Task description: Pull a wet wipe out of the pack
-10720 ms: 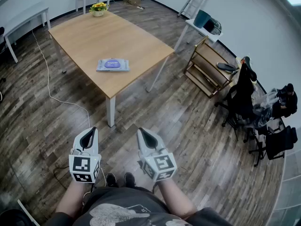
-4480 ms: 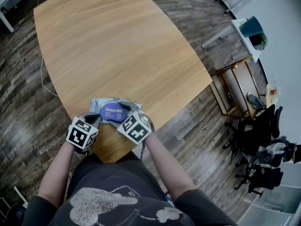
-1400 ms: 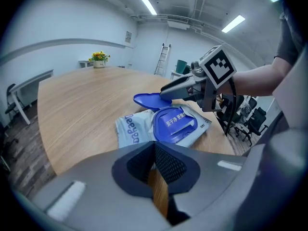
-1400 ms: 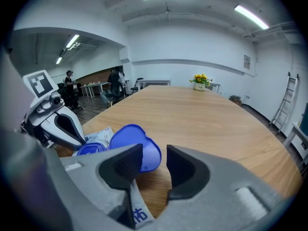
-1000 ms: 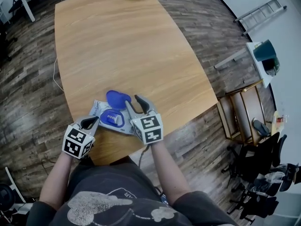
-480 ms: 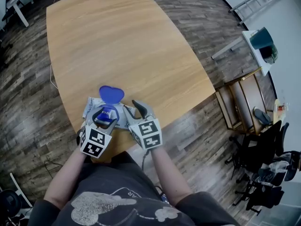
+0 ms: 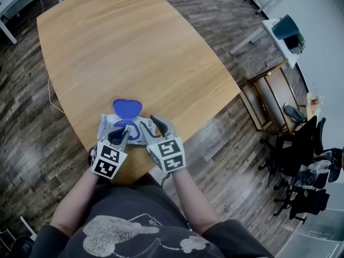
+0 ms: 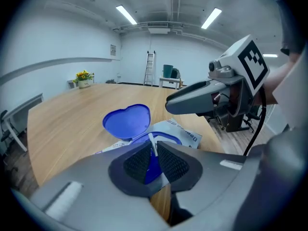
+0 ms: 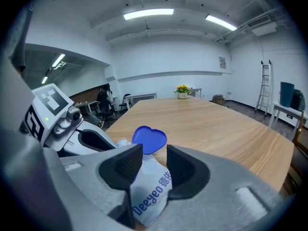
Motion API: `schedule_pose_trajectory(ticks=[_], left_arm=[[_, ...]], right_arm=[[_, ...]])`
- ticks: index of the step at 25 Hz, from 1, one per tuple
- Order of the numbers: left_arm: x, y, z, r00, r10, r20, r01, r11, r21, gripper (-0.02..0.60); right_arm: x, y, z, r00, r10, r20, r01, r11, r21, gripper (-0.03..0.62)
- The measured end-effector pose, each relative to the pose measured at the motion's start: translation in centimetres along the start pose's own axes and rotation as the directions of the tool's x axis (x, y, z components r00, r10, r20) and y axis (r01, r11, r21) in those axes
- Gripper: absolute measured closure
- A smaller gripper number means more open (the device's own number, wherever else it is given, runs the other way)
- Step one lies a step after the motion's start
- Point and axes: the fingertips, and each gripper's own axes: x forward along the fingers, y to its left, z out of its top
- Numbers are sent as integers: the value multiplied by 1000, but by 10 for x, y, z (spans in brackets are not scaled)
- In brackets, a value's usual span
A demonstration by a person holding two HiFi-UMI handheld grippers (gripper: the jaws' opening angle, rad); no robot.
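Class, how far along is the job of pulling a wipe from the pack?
Done: lid flipped open. In hand: right hand-held gripper clamps the pack; left hand-held gripper has just been closing, its jaws pinching the wipe tip. Left: drawing the wipe out; it barely shows.

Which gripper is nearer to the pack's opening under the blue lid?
Left. The left gripper, its jaws just closed on the wet wipe, sits at the opening; the right gripper clamps the pack at its end.

smooth light wood table (image 7: 134,47); glossy blue plastic lid (image 7: 127,107).
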Motion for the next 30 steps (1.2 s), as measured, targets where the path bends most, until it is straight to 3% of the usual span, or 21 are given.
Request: schedule_pose_trajectory(ticks=[8, 14, 17, 22, 30], left_arm=[[-26, 24, 7, 997, -12, 74, 16, 998, -64, 554], [-28, 43, -6, 998, -27, 55, 31, 996, -80, 552], [-25, 44, -10, 998, -41, 48, 46, 995, -93, 552], [-22, 44, -9, 997, -58, 51, 63, 995, -84, 552], [-21, 42, -13, 996, -85, 38, 87, 995, -49, 552]], right_arm=[[0, 19, 6, 999, -45, -4, 45, 998, -38, 447], [15, 53, -1, 995, 13, -97, -26, 991, -132, 487], [27, 67, -15, 980, 51, -194, -76, 989, -125, 495], [46, 74, -38, 943, 43, -331, -98, 984, -150, 503], [57, 73, -51, 919, -18, -394, -61, 980, -187, 503]])
